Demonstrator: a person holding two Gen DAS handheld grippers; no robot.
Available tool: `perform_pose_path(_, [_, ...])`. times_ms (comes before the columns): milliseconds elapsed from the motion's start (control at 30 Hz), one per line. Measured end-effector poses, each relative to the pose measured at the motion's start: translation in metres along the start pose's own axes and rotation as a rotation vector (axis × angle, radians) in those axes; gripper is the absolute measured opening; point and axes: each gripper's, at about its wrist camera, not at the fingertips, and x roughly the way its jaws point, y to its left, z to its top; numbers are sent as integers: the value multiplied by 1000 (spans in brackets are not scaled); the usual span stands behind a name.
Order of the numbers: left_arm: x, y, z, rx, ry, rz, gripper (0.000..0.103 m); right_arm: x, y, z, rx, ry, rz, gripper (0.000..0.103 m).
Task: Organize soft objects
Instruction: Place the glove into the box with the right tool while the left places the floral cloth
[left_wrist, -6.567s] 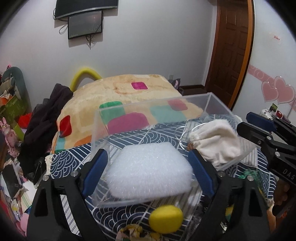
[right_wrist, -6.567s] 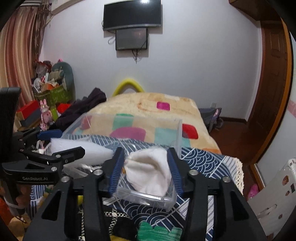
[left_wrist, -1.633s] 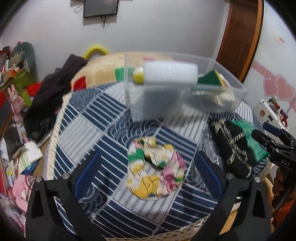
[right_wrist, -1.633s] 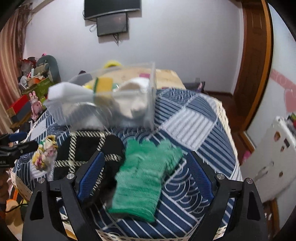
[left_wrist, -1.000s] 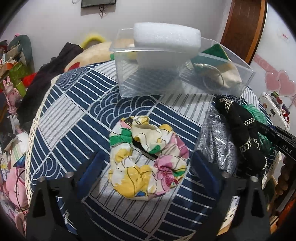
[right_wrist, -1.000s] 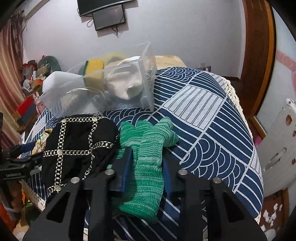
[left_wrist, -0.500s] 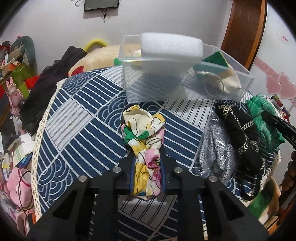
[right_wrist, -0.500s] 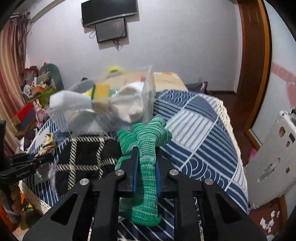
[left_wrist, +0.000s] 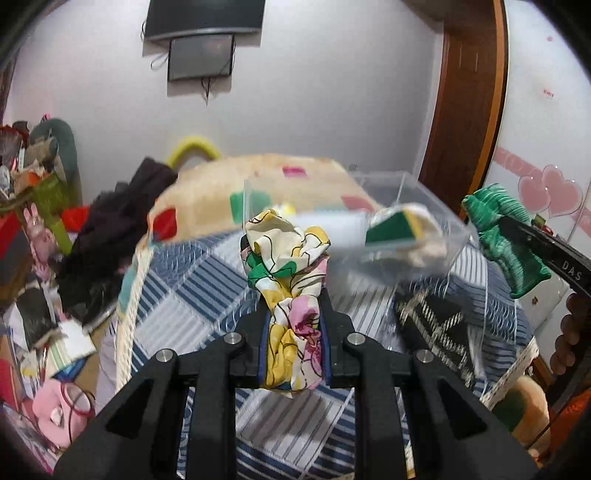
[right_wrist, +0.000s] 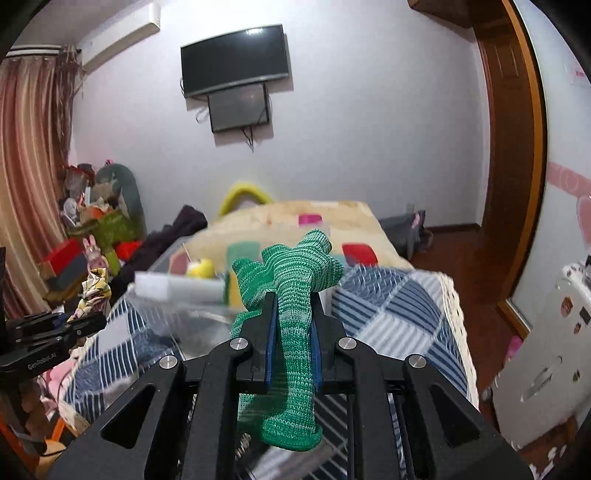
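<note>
My left gripper (left_wrist: 291, 306) is shut on a floral scrunchie (left_wrist: 291, 280) and holds it above the table. My right gripper (right_wrist: 293, 306) is shut on a green knit glove (right_wrist: 293, 295), also lifted; the glove shows at the right of the left wrist view (left_wrist: 502, 236). The clear plastic box (left_wrist: 436, 214) stands beyond both grippers and holds a white foam block (right_wrist: 177, 288), a green and yellow sponge (left_wrist: 391, 225), a yellow ball (right_wrist: 199, 267) and a cream cloth (left_wrist: 424, 251). The scrunchie also shows at the left of the right wrist view (right_wrist: 94, 288).
The table has a blue and white patterned cloth (left_wrist: 207, 280). A black item with a gold chain pattern (left_wrist: 432, 325) lies on it at the right. A bed with a patchwork blanket (right_wrist: 332, 218) lies behind. Clutter fills the left side of the room (left_wrist: 37, 206).
Both grippers have risen from the table with their loads, the left with the scrunchie and the right with the green glove, and the views now look more level towards the box.
</note>
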Motion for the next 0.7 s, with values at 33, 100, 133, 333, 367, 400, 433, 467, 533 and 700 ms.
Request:
perform_pose_path(33, [-2, -1, 6, 4, -15, 1, 21, 1, 2, 4, -1, -10, 6, 14])
perform_pose_path(100, [-1, 0, 18, 6, -38, -1, 21, 4, 5, 12, -6, -30, 17, 14])
perform_pose_path(133, [-2, 0, 22, 7, -46, -3, 21, 5, 7, 13, -8, -37, 19, 14])
perform_pose_path(333, [12, -1, 51, 18, -74, -2, 21, 16, 18, 27, -28, -81, 32, 14])
perform_pose_path(367, [16, -1, 55, 15, -71, -3, 21, 18, 19, 28, -30, -85, 31, 14])
perform_pose_path(400, [20, -1, 59, 12, -67, -3, 21, 21, 20, 29, -33, -87, 30, 14])
perform_pose_path(433, [24, -1, 62, 7, -64, -8, 21, 24, 22, 30, -37, -87, 30, 14])
perform_pose_path(467, [29, 1, 66, 1, -62, -16, 21, 27, 23, 31, -40, -87, 28, 14])
perform_pose_path(533, [37, 0, 72, -3, -59, -19, 21, 34, 24, 33, -40, -79, 28, 14])
perform_pose_path(700, [65, -5, 83, 15, -20, -44, 22, 53, 25, 34, -58, -49, 10, 14])
